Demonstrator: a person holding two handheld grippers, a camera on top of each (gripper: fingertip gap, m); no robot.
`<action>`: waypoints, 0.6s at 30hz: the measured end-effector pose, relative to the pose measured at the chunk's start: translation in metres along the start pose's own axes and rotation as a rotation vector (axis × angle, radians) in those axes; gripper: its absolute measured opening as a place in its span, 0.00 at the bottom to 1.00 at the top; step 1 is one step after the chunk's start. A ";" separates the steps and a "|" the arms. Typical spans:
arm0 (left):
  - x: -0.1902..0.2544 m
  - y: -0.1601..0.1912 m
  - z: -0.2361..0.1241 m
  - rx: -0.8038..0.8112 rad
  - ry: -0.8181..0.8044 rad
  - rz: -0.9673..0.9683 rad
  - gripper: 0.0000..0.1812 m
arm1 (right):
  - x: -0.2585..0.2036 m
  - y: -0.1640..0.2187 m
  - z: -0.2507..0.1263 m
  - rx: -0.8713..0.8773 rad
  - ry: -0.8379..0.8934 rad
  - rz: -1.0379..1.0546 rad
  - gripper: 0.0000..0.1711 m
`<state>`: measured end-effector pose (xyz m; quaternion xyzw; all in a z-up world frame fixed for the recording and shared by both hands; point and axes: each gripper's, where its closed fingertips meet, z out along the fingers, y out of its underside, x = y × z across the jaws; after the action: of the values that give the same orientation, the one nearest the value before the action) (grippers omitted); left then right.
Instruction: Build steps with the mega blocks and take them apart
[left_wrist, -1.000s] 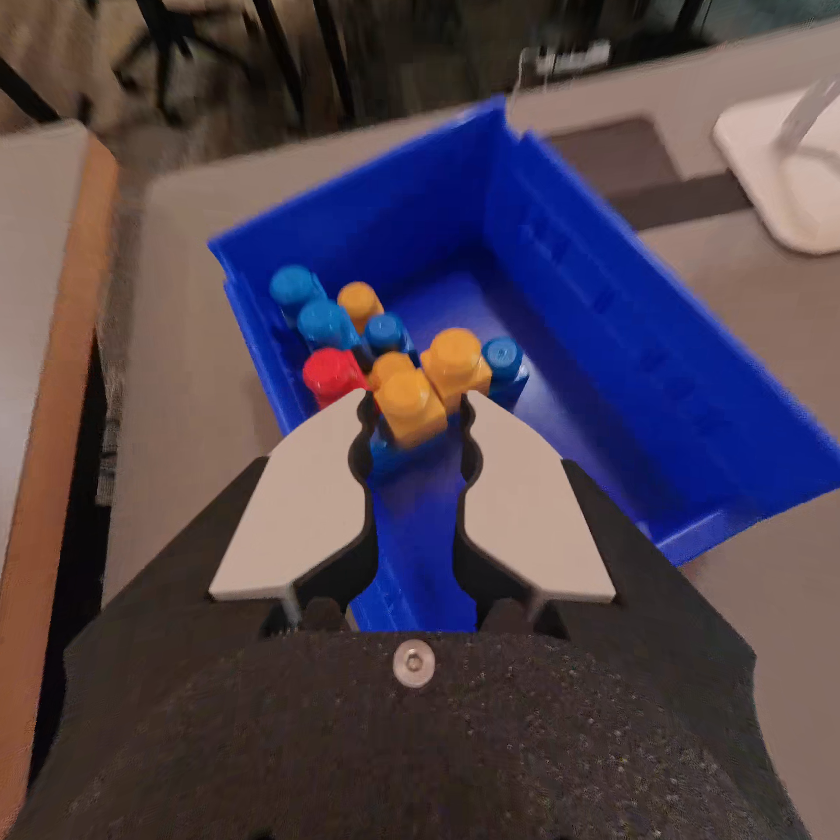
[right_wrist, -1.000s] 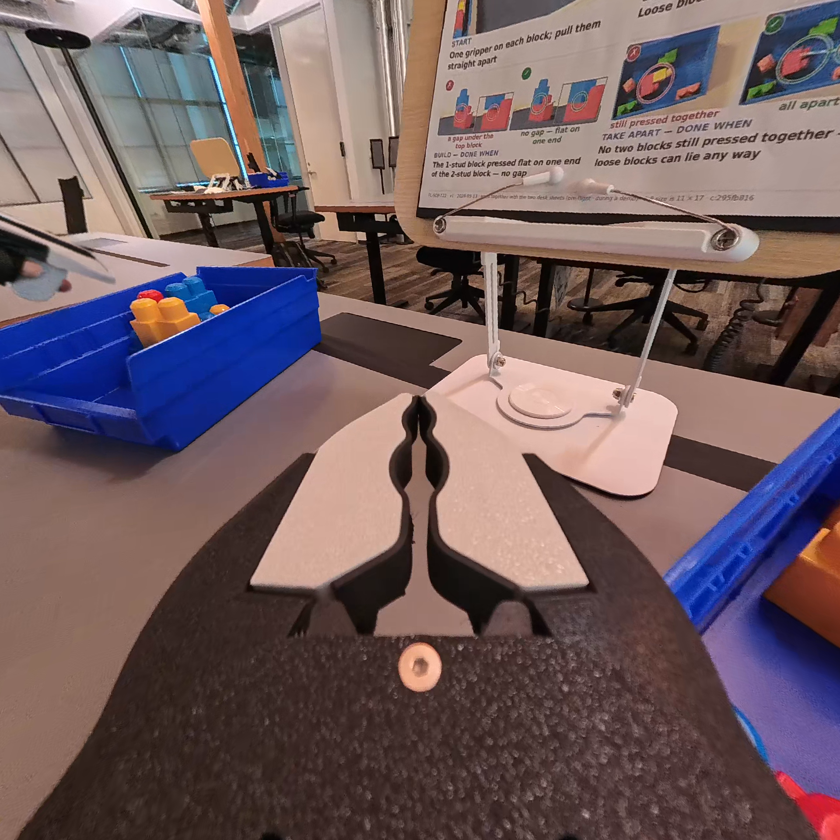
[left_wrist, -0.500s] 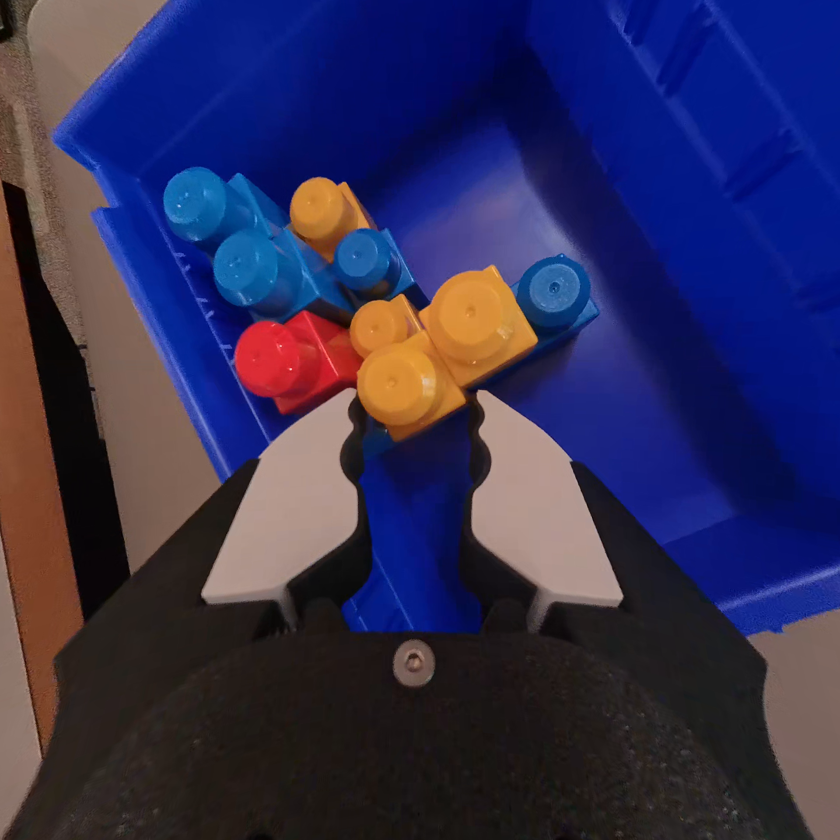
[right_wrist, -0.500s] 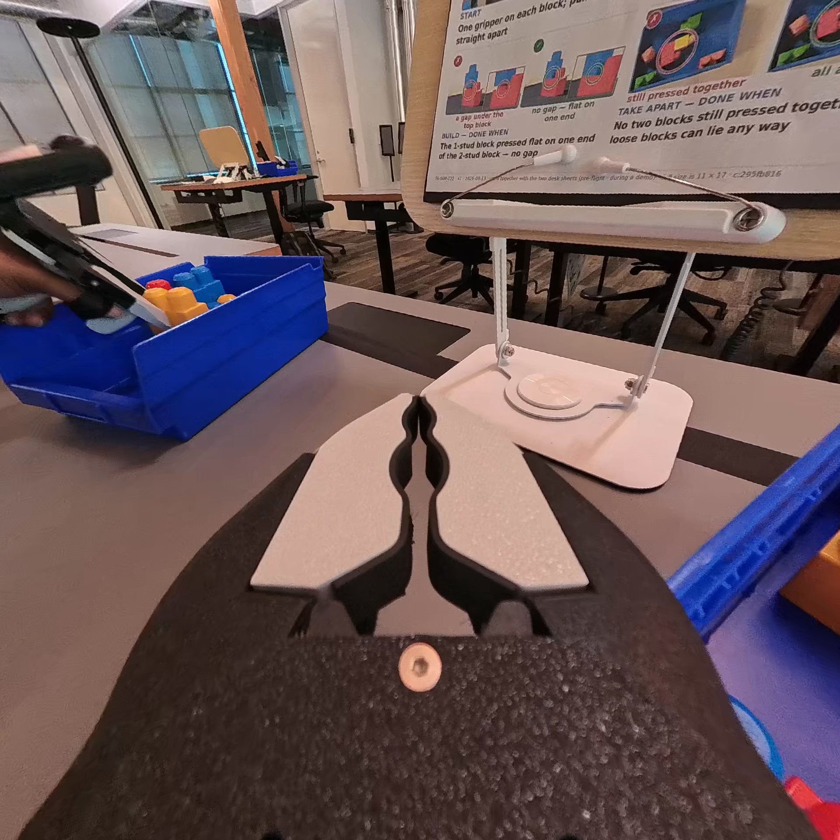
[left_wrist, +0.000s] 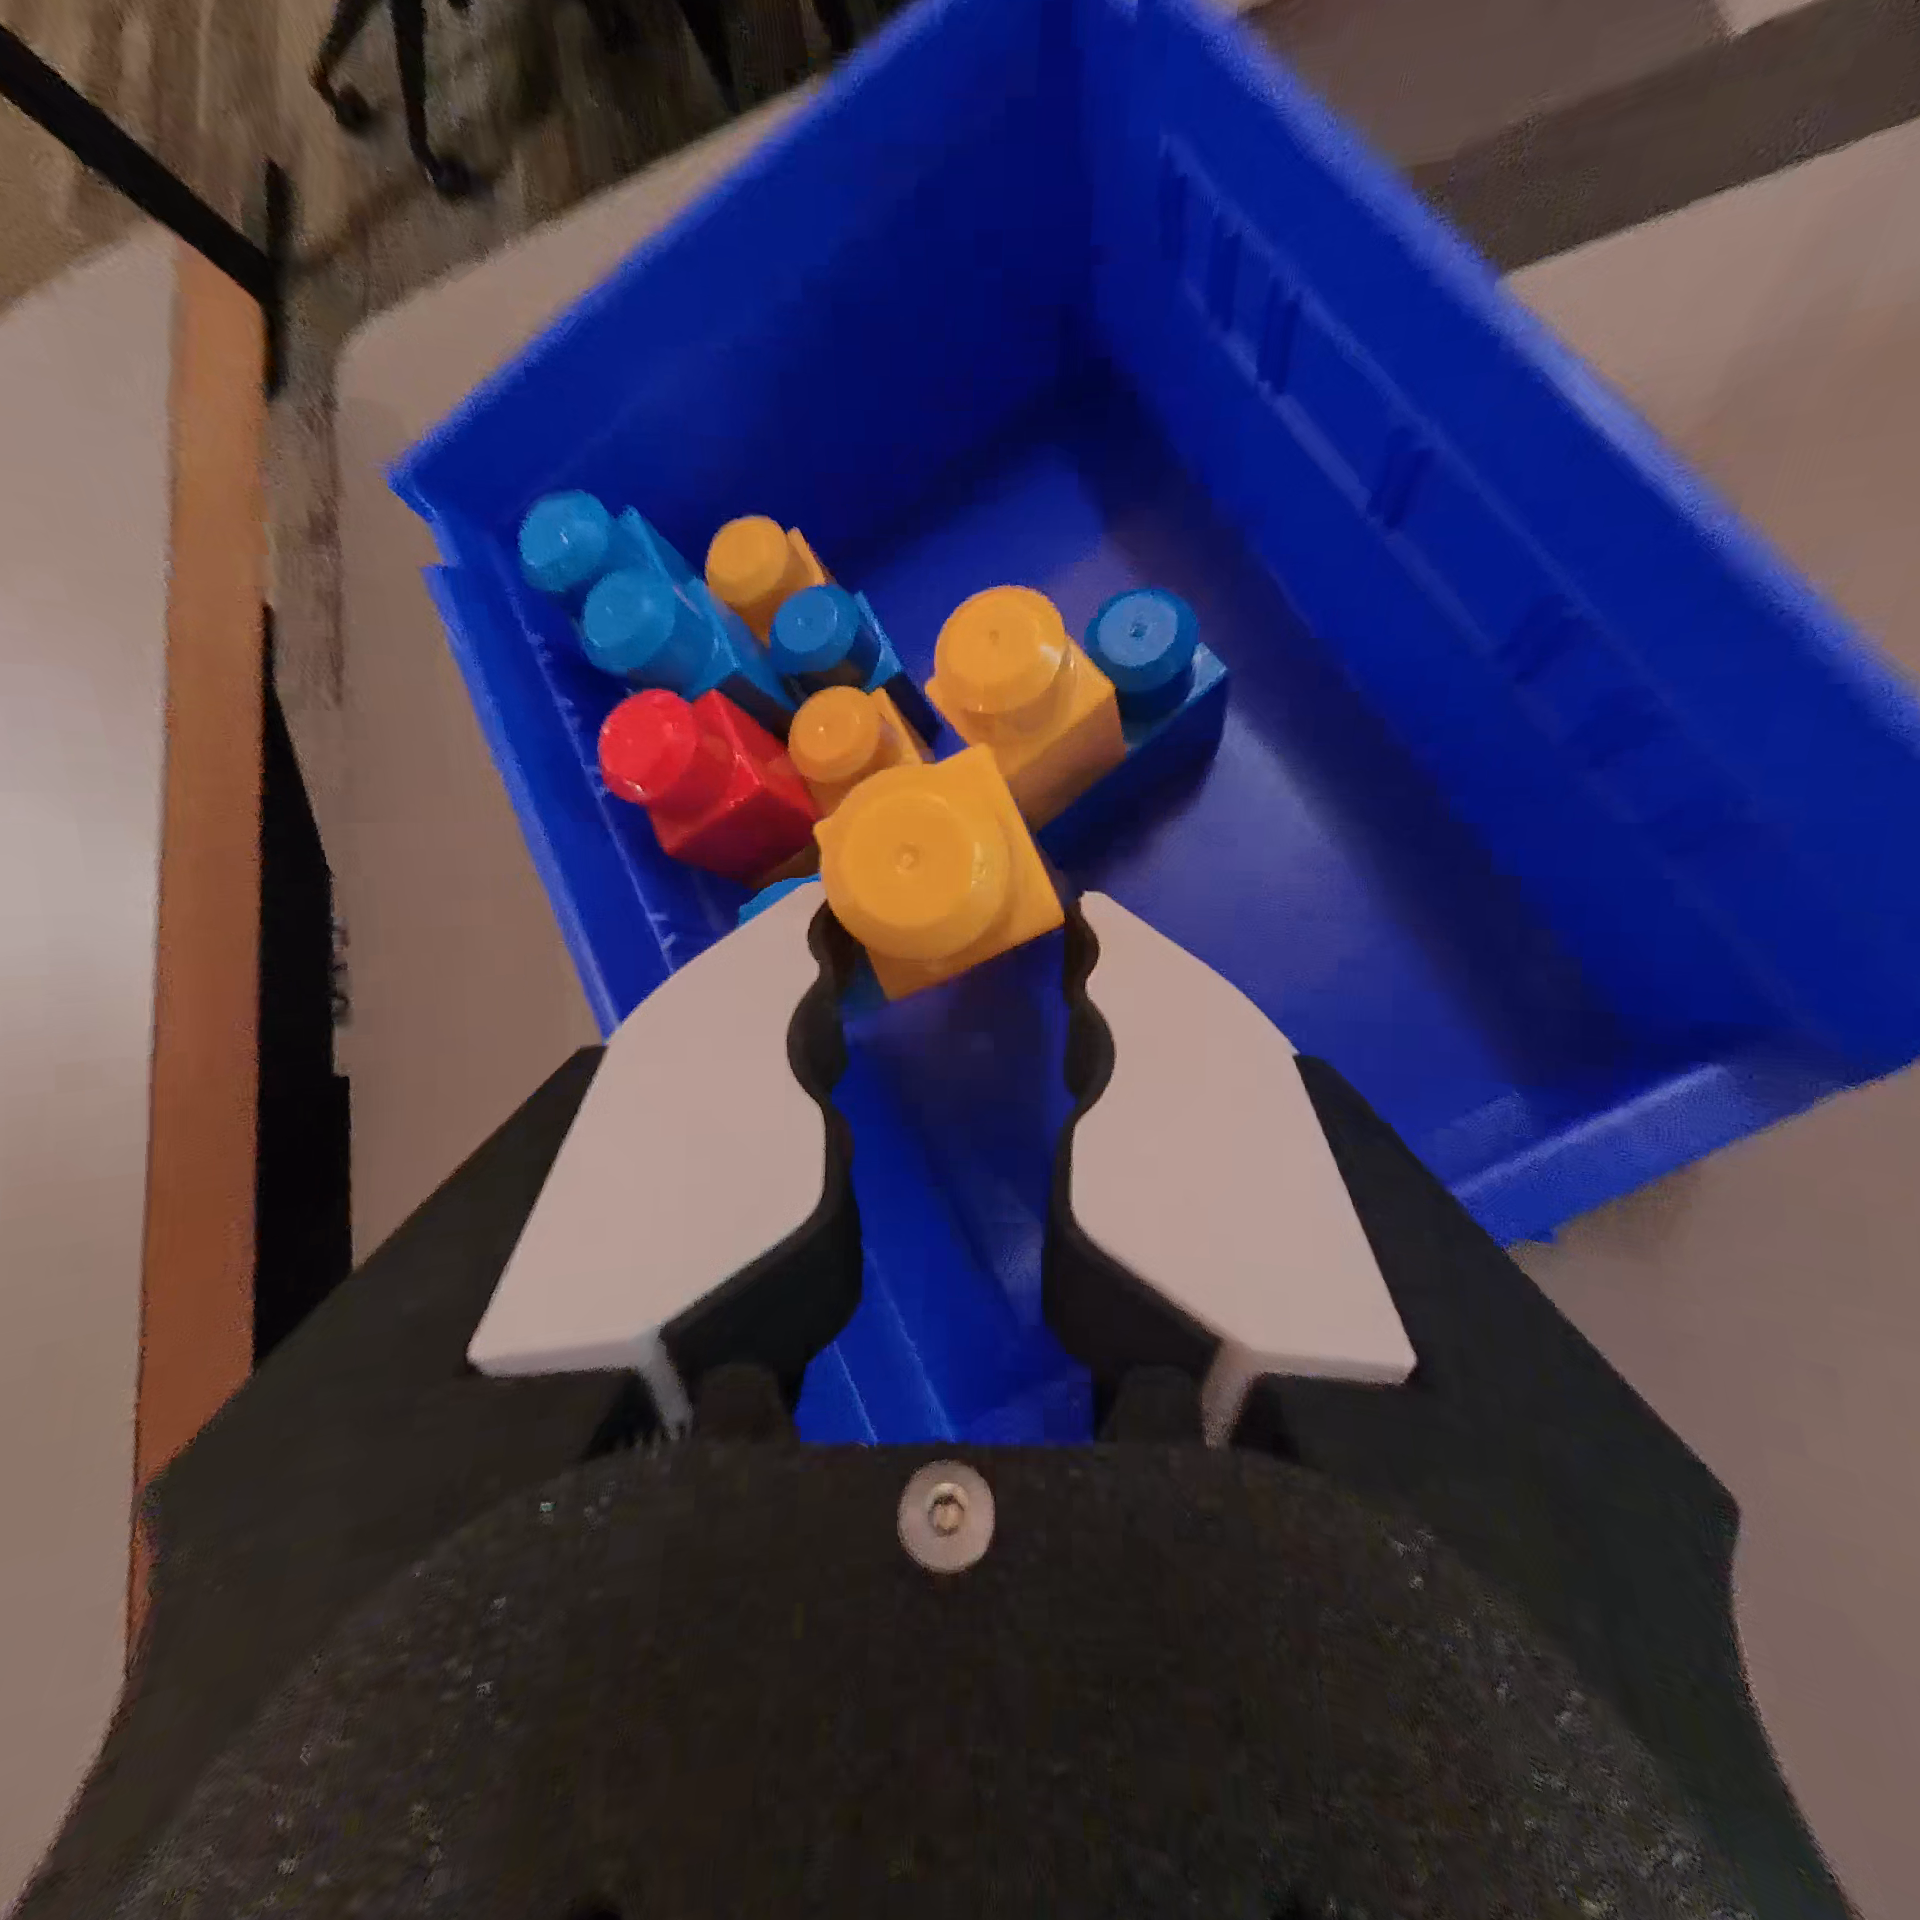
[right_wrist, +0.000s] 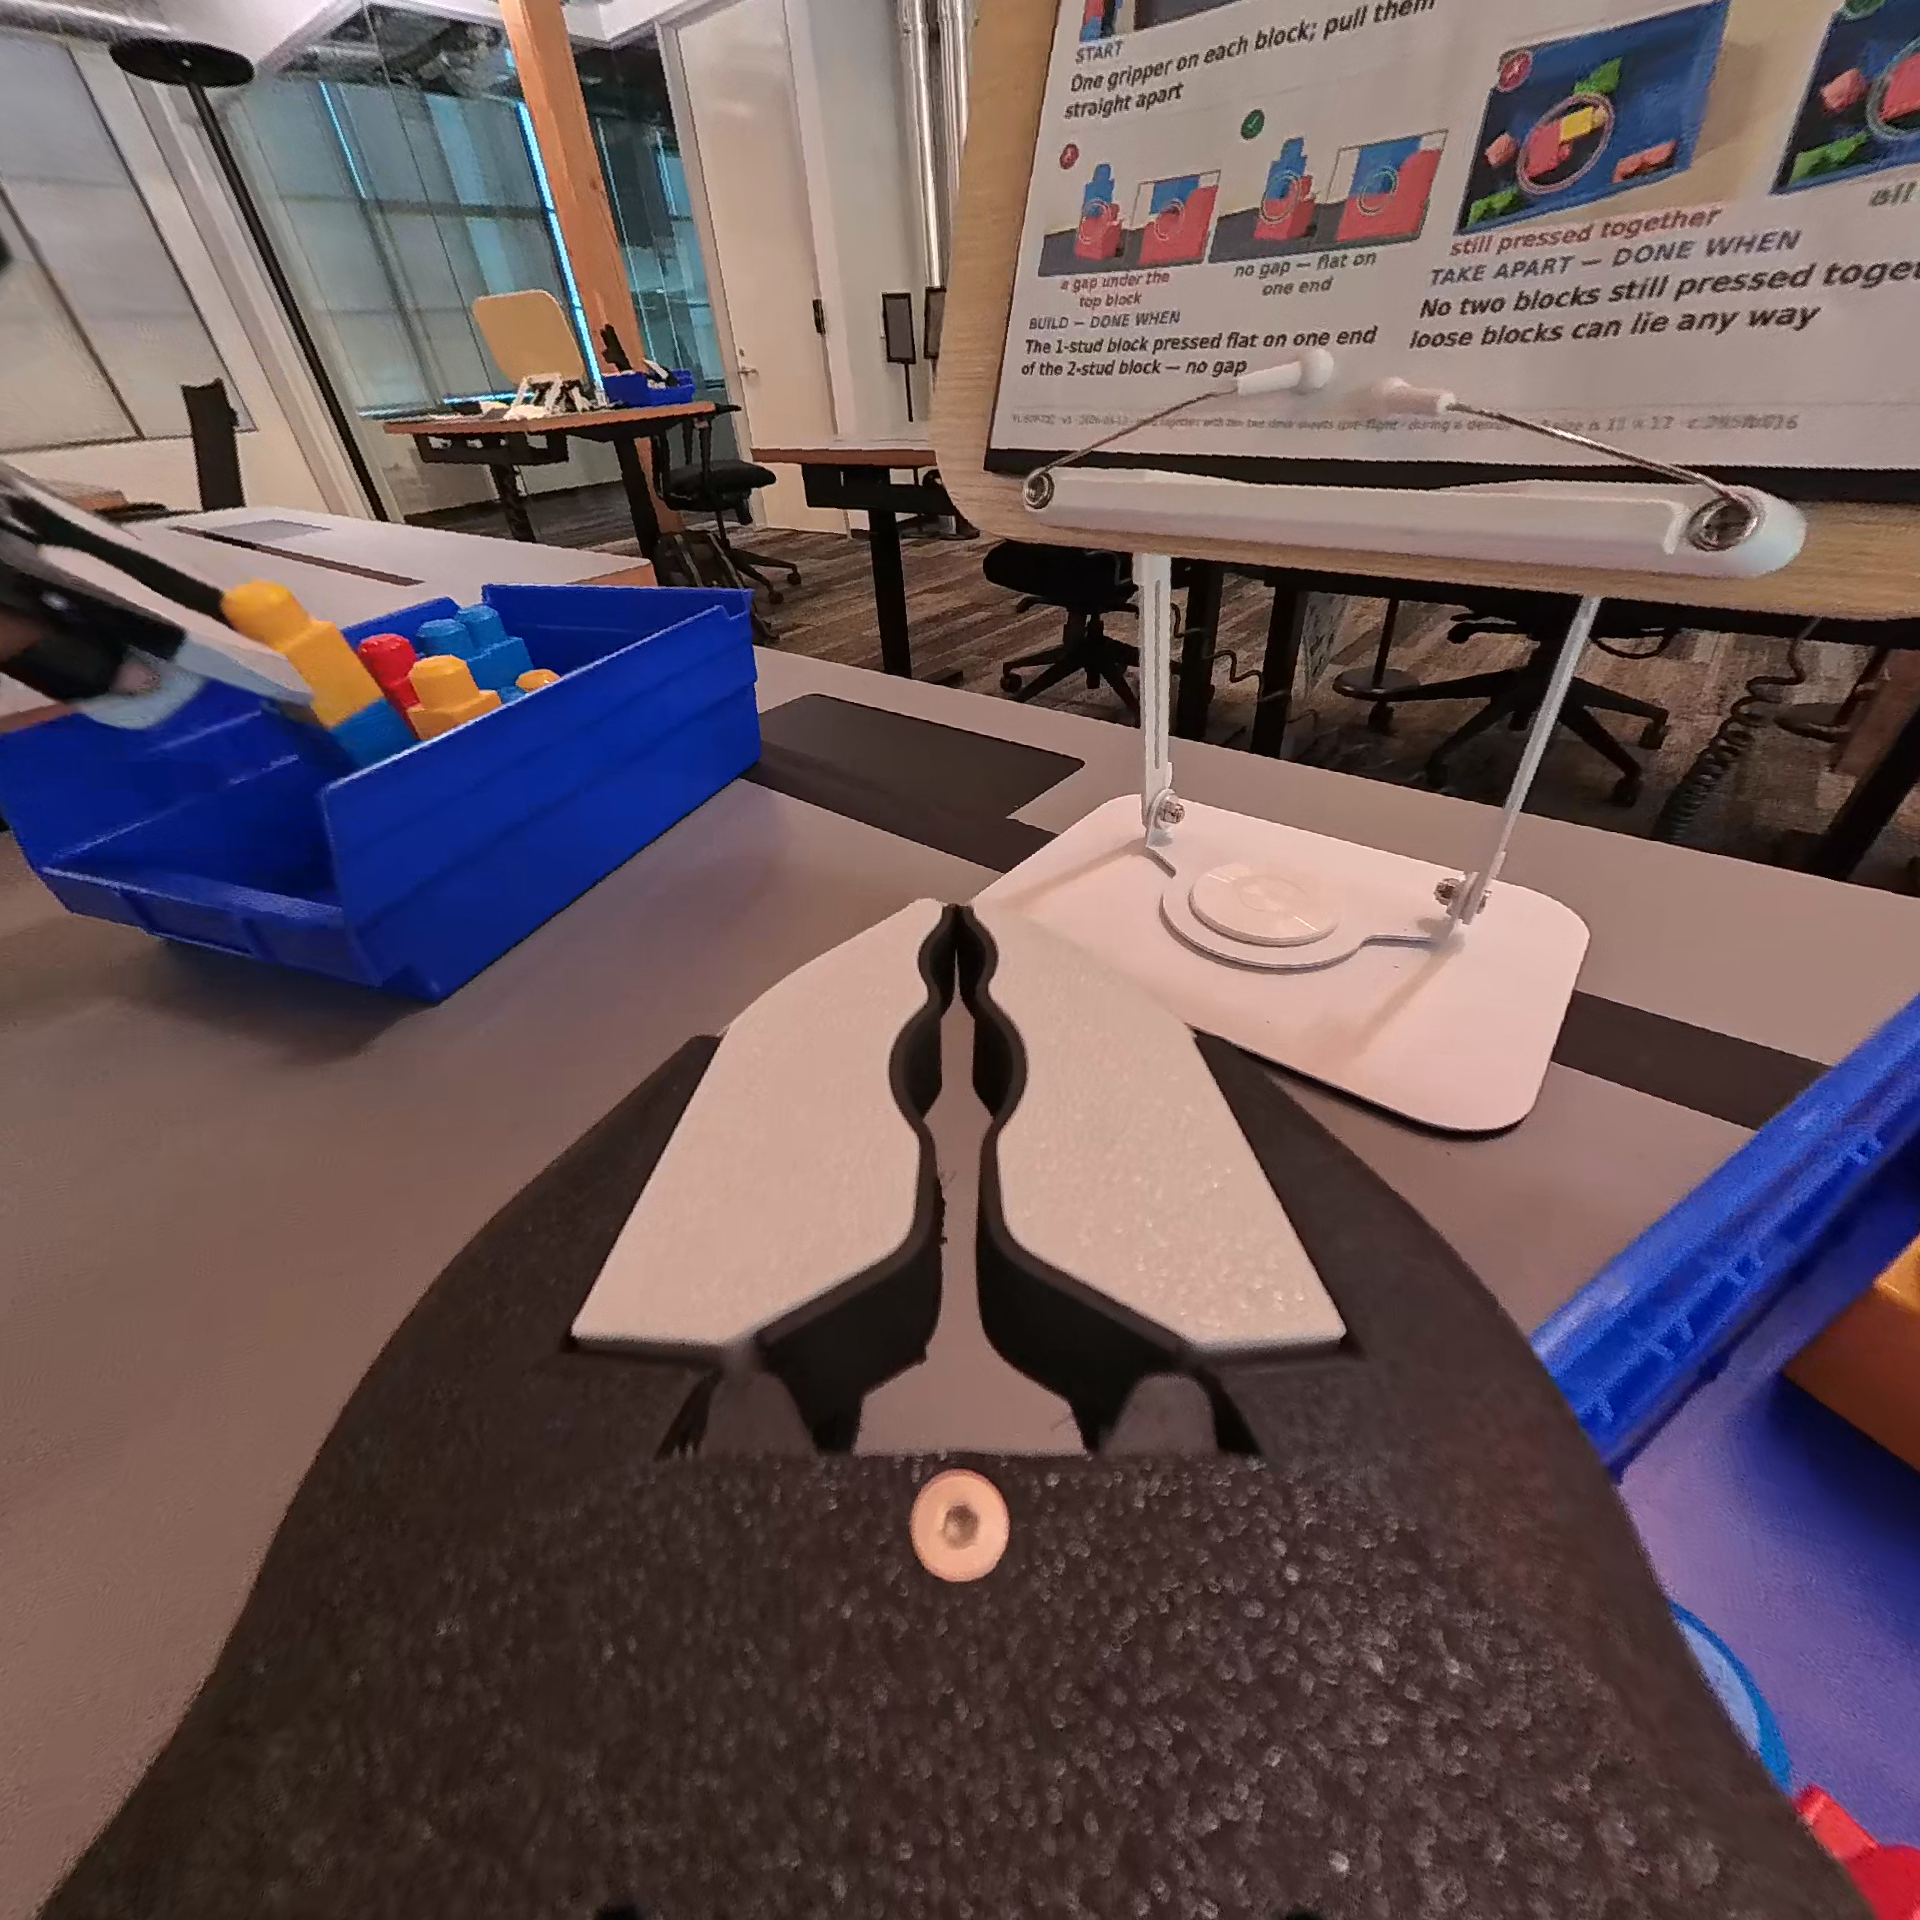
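Note:
In the left wrist view, a blue bin holds several mega blocks: blue, yellow and a red one. My left gripper is shut on a yellow one-stud block and holds it above the bin floor. A blue block shows under that yellow block. In the right wrist view, the same bin stands at the left. There the left gripper holds the yellow block, tilted, with a blue block beneath it. My right gripper is shut and empty over the grey table.
A white stand with an instruction board rises just ahead of my right gripper. A second blue bin with an orange block and a red block is at the right edge. A wooden table edge lies left of the first bin. The left gripper's tips are roughly 40 centimeters from the right gripper's.
My left gripper dropped into the bin, closed on the yellow block and raised it away from the other blocks. My right gripper stayed shut and barely moved.

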<state>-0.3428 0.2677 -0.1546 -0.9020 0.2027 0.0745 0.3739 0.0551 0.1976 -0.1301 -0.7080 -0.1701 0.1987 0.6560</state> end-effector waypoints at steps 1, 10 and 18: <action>0.002 -0.006 -0.011 0.041 -0.003 0.005 0.22 | 0.000 -0.001 0.000 0.002 0.001 -0.004 0.00; 0.072 -0.087 -0.121 0.482 0.172 0.015 0.22 | -0.009 -0.016 -0.007 0.067 -0.022 -0.051 0.00; 0.206 -0.111 -0.165 0.678 0.822 -0.131 0.21 | -0.058 -0.041 -0.021 0.175 -0.252 -0.198 0.22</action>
<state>-0.1121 0.1579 -0.0248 -0.6961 0.2884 -0.3779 0.5381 0.0165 0.1535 -0.0849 -0.5975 -0.3021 0.2343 0.7049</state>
